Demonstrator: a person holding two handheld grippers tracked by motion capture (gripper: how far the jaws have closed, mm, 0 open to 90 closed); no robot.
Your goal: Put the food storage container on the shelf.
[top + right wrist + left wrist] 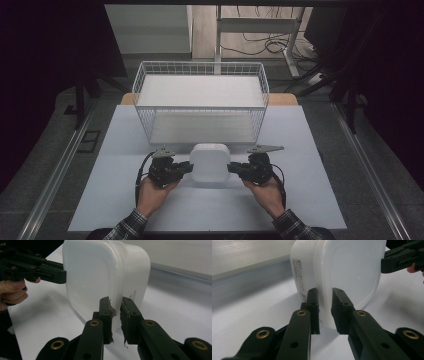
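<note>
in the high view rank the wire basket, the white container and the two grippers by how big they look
1. wire basket, by far the largest.
2. white container, clearly smaller.
3. left gripper and right gripper, which look about the same size, so no ranking between them; each is clamped on the container's rim.

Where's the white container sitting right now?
In the high view the white container sits on the table, just in front of the wire basket, pinched by its rim between the left gripper and right gripper.
</note>
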